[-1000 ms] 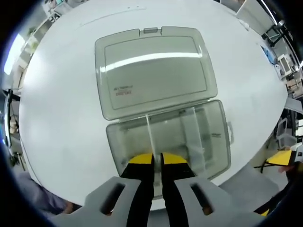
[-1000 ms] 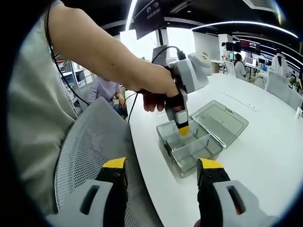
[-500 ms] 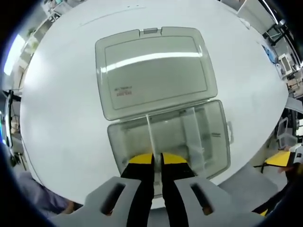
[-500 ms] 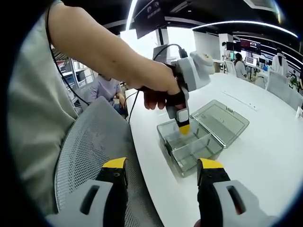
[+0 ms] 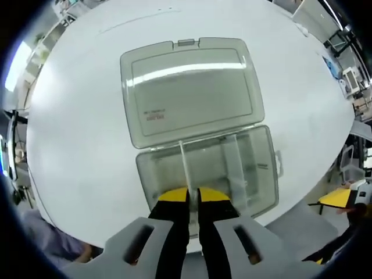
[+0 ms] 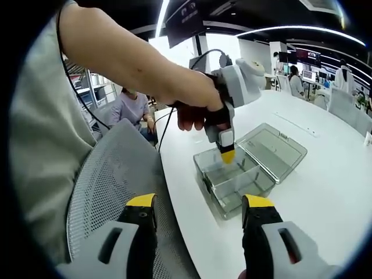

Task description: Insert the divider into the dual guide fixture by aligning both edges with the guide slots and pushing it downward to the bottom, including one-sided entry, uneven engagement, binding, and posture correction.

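A clear plastic box lies on the white table with its lid folded open away from me. A thin clear divider stands edge-on in the left part of the box, and my left gripper is shut on its near end. In the right gripper view a hand holds that left gripper pointing down into the box. A second fixed partition stands to the right of the divider. My right gripper hangs open and empty, well short of the table over a chair.
A grey mesh chair sits under my right gripper by the table edge. The person's arm crosses the upper left. Another person sits behind. The white table spreads around the box.
The left gripper has risen slightly with the divider, so the box looks a little smaller and lower in its view. The right gripper has stayed still.
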A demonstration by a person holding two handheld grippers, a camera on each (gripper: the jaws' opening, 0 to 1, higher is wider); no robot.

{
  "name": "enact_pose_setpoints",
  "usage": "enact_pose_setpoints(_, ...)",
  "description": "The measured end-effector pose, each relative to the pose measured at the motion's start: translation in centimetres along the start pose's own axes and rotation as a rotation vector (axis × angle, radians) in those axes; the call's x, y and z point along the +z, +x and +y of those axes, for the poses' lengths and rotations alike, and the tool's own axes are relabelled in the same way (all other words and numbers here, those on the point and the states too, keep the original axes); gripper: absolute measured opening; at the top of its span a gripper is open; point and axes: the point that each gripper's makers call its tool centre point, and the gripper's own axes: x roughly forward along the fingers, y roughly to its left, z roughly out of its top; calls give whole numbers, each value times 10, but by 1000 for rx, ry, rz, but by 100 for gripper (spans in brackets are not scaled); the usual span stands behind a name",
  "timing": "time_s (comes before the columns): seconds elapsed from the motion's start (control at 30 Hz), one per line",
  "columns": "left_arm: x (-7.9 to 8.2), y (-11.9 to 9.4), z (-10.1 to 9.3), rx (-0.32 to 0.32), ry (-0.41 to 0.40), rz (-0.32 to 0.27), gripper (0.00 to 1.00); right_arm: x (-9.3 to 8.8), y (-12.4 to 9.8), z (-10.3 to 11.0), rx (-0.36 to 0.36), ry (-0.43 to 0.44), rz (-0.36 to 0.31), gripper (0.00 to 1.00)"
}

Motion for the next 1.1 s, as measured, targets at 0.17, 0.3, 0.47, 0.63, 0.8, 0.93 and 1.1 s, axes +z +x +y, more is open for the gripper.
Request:
enact_pose_setpoints(0.17,0,-1,0,-2,-18,1,2,1,0,1,3,-2,-2,56)
enact_pose_setpoints(0.3,0,-1,0,1,-24,-1,2,0,0,1,3,-2,-1,56)
enact_pose_setpoints(0.47,-1,0,-3,-5,-37,-2,2,-1,-1,2,1,1,-1,56)
enact_pose_setpoints(0.63,-2,3,-5,-1,-16,-4,2,-1,-2,2,-4,4,-3,56)
enact_pose_setpoints(0.8,-2,3,1,17,24,2,2,-2,-2,2,-4,8,-2,56)
enact_pose_setpoints(0.93,-2,4,1,9,9,-1,2,-2,0,2,-1,7,0,56)
enact_pose_setpoints(1.1,-1,4,-2,1,8,-1,2,-2,0,2,0,5,1,56)
